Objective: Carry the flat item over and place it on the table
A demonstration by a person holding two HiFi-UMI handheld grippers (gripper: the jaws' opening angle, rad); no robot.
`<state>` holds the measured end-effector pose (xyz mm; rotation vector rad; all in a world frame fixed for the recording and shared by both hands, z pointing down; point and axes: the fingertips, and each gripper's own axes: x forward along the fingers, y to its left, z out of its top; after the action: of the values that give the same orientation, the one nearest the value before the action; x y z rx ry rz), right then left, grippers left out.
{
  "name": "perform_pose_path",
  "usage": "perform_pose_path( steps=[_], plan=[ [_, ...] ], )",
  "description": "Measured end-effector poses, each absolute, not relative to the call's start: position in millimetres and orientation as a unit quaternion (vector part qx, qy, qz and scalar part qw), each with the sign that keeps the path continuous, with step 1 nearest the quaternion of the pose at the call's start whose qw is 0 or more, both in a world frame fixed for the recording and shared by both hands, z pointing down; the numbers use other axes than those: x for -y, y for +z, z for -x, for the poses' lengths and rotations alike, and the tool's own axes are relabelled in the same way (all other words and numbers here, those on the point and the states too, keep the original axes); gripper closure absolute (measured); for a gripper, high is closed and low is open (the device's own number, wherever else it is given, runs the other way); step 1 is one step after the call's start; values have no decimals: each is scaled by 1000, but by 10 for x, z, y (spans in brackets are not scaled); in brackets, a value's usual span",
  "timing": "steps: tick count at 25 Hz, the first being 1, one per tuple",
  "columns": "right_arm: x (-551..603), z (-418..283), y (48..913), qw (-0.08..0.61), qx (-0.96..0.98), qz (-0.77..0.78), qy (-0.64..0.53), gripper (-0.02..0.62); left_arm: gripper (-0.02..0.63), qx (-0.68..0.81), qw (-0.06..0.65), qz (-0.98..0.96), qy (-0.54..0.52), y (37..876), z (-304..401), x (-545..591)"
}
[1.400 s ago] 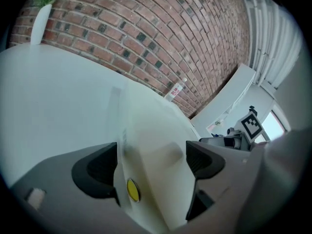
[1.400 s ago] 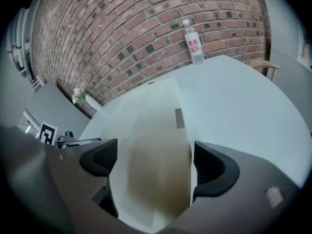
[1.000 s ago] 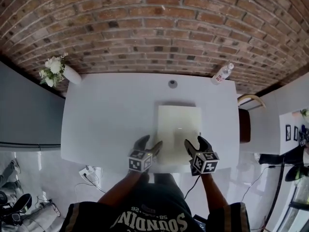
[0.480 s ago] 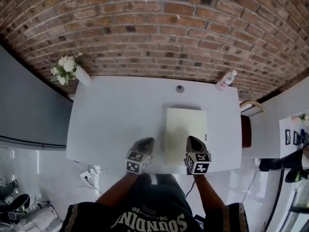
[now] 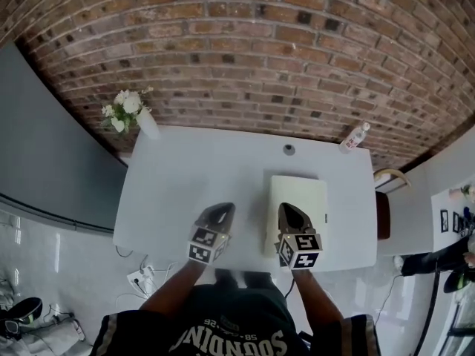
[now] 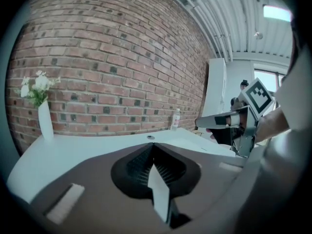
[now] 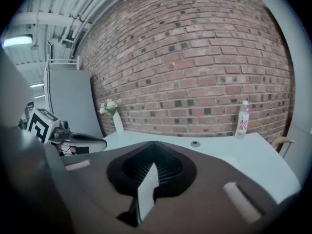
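- Two grippers, the left gripper (image 5: 221, 209) and the right gripper (image 5: 289, 209), are held side by side over the near edge of the table (image 5: 185, 176), forearms extended, pointing forward and slightly down.
- Both jaw pairs are closed together with nothing between them.
- The flat item (image 5: 306, 195) lies flat on the table's right half, just ahead of the right gripper.

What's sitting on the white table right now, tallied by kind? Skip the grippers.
Flat cream sheet: 1
Water bottle: 1
Vase of white flowers: 1
Small round disc: 1
Total: 4
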<state>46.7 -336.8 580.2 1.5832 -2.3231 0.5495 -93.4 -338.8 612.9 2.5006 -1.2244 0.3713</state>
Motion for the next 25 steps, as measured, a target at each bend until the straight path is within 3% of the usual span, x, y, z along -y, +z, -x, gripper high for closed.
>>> perform_pose_path(
  steps=[9, 25],
  plan=[
    [3579, -141, 4937, 80, 823, -547, 130, 595, 597, 432, 93, -893, 88, 5214, 1326, 3577],
    [3583, 206, 4801, 81, 832, -536, 117, 597, 597, 461, 94, -880, 68, 4981, 1724, 3631]
  ],
)
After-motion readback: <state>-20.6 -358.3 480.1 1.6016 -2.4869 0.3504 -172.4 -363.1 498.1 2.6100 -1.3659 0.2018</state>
